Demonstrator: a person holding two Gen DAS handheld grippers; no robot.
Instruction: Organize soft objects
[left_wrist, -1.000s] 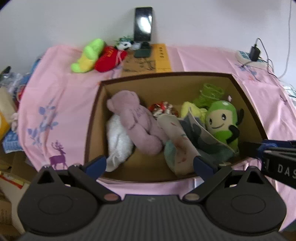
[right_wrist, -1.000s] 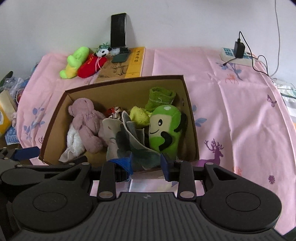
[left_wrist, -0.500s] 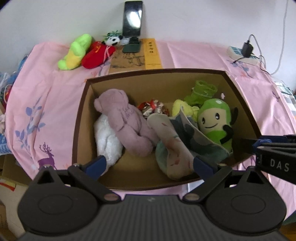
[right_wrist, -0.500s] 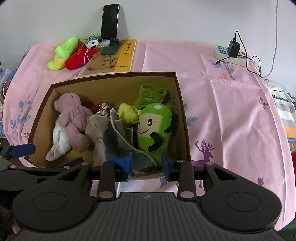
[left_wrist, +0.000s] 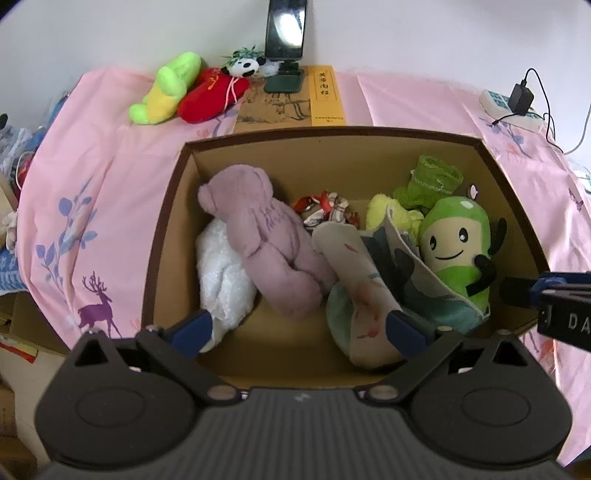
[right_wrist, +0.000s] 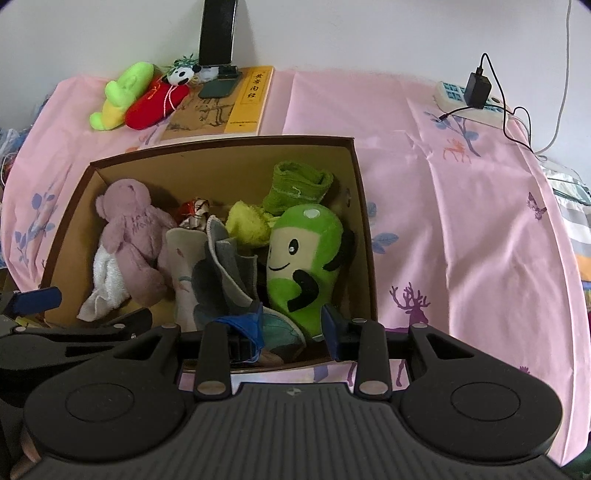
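Hovering over the near rim of the cardboard box (left_wrist: 166, 236), the left gripper (left_wrist: 299, 330) holds its jaws wide apart with nothing between them; against the earlier frames its view has slid back toward the box's right side, so the box sits further right in the picture than half a second ago. Inside the box, at its left wall, a white fluffy cloth (left_wrist: 221, 277) lies under the pink teddy bear (left_wrist: 269, 240), which stretches diagonally from the box's back-left corner toward its middle. Behind the bear, at the box's centre, is a small red-and-white patterned bundle (left_wrist: 327, 210). Right of that, a pale printed cloth roll (left_wrist: 358, 280) and a grey-green patterned cloth (left_wrist: 417, 269) lean against the green smiling plush (left_wrist: 458, 243), which stands near the box's right wall with a yellow fluffy piece (left_wrist: 391, 216) and a green knitted sock (left_wrist: 432, 181) behind it. None of these contents have shifted. The right gripper (right_wrist: 291, 328) sits at the box's near-right corner, closer to the box than before, its jaws partly apart and empty, one just beside the patterned cloth and the other beside the green plush's base. Beyond the box, on the pink tablecloth (right_wrist: 461, 221), lie a lime plush (right_wrist: 118, 96) and a red plush (right_wrist: 155, 107).
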